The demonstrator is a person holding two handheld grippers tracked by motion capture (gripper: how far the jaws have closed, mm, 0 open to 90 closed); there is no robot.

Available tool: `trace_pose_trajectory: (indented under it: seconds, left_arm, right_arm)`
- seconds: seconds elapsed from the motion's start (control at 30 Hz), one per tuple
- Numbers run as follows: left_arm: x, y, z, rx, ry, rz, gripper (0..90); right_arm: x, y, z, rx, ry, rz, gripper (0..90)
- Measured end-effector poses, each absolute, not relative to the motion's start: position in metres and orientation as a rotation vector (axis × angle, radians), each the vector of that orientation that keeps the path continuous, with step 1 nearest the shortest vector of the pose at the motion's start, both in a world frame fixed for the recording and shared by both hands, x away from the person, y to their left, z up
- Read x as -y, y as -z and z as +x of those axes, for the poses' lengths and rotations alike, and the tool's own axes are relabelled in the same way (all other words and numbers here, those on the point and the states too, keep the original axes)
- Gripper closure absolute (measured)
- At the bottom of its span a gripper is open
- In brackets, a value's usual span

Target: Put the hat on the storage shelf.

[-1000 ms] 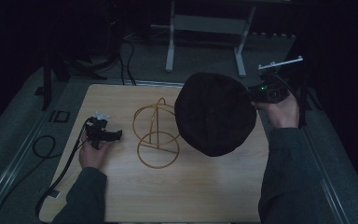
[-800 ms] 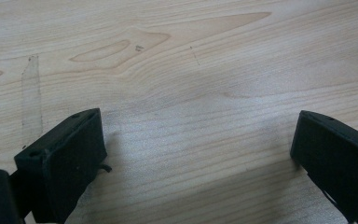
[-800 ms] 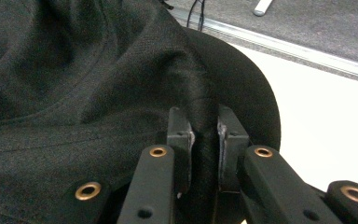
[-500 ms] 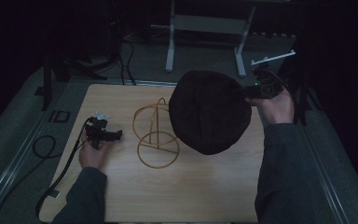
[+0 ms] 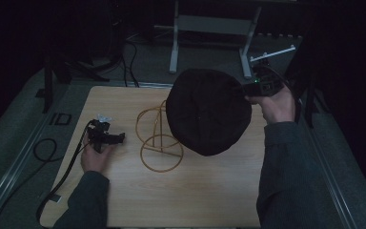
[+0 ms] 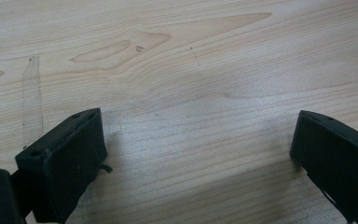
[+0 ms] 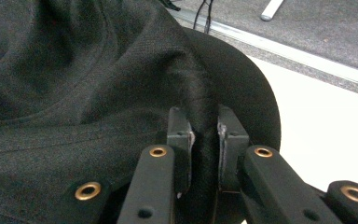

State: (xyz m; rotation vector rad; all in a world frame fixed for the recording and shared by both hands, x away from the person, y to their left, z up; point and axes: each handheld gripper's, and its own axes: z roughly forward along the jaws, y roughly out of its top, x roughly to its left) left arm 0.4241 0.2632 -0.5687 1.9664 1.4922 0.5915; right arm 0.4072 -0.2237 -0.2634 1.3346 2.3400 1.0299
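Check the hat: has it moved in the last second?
Yes. The hat, pinched in the right tool, has shifted left toward the wire stand, now overlapping the stand's upper right side in the high view.

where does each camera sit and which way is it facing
High view: above the person's side, looking forward and down on the table; both forearms, left gripper, right gripper.
Left gripper view: on the left gripper, facing bare tabletop; jaws wide apart.
Right gripper view: on the right gripper, jaws pinching the hat.
Shared: hat in high and right views.
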Motion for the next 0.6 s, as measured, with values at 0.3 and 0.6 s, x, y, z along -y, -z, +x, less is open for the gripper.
trace_pose_trajectory:
  seconds: [0.3, 0.6]
  left_arm:
    - [-0.263, 0.569, 0.424, -1.493, -0.592, 1.966, 3.0]
    - [-0.263, 0.569, 0.424, -1.495, -0.594, 1.965, 3.4]
  right_arm:
    - [0.213, 0.258, 0.411, -2.346, -1.028, 1.335, 79.6]
    - [0.201, 0.253, 0.414, -2.354, -1.034, 1.318, 79.5]
